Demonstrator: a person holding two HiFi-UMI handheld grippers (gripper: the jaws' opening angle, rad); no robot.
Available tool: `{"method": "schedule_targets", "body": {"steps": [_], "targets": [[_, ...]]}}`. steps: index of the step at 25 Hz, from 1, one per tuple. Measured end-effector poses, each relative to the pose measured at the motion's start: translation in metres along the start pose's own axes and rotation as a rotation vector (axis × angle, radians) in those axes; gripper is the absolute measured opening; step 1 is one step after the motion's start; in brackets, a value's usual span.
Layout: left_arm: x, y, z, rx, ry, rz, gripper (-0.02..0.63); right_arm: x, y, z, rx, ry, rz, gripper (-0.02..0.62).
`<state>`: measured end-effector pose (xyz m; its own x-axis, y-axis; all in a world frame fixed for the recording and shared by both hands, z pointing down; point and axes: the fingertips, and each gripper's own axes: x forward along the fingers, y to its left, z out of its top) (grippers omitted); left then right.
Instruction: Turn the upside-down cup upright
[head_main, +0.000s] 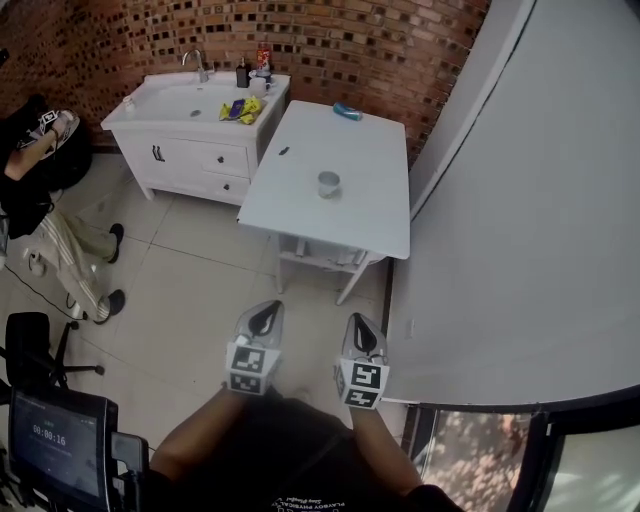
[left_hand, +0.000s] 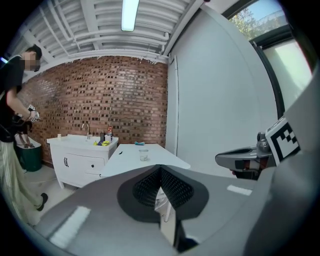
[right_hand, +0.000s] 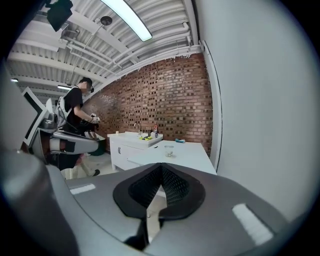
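Note:
A small clear cup (head_main: 328, 184) stands near the middle of the white table (head_main: 300, 215), several steps ahead of me. It is too far off to tell which end is up. The cup (left_hand: 143, 155) shows small in the left gripper view, and the cup (right_hand: 169, 151) also in the right gripper view. My left gripper (head_main: 264, 312) and right gripper (head_main: 359, 327) are held side by side over the tiled floor, well short of the table. Both have their jaws pressed together with nothing between them. The right gripper (left_hand: 248, 158) shows in the left gripper view.
A white sink cabinet (head_main: 190, 150) with a tap, bottles and a yellow item adjoins the table's left. A blue object (head_main: 347, 111) and a small dark item (head_main: 284, 152) lie on the table. A white wall (head_main: 520, 220) runs along the right. A person (head_main: 50, 200) and a chair (head_main: 35, 350) are on the left.

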<state>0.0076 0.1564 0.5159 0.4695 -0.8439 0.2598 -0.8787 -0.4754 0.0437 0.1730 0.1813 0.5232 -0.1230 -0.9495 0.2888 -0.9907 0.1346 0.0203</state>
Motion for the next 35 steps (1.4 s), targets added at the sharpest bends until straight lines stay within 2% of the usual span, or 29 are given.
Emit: {"method": "schedule_targets", "body": {"steps": [12,17,23,35], "targets": [[0.013,0.039,0.047,-0.042,-0.095,0.076,-0.003,0.017,-0.002,0.036,-0.042,-0.065,-0.013,0.012],[0.006,0.035,0.04,-0.097,-0.099,0.083,-0.003,0.008,-0.002,0.038,-0.016,-0.071,-0.019,0.011],[0.001,0.027,0.035,-0.111,-0.08,0.063,-0.003,0.005,-0.001,0.04,-0.014,-0.072,-0.019,0.011],[0.001,0.02,0.038,-0.064,-0.073,0.047,-0.003,0.004,0.005,0.038,-0.021,-0.082,-0.018,0.011]]}}
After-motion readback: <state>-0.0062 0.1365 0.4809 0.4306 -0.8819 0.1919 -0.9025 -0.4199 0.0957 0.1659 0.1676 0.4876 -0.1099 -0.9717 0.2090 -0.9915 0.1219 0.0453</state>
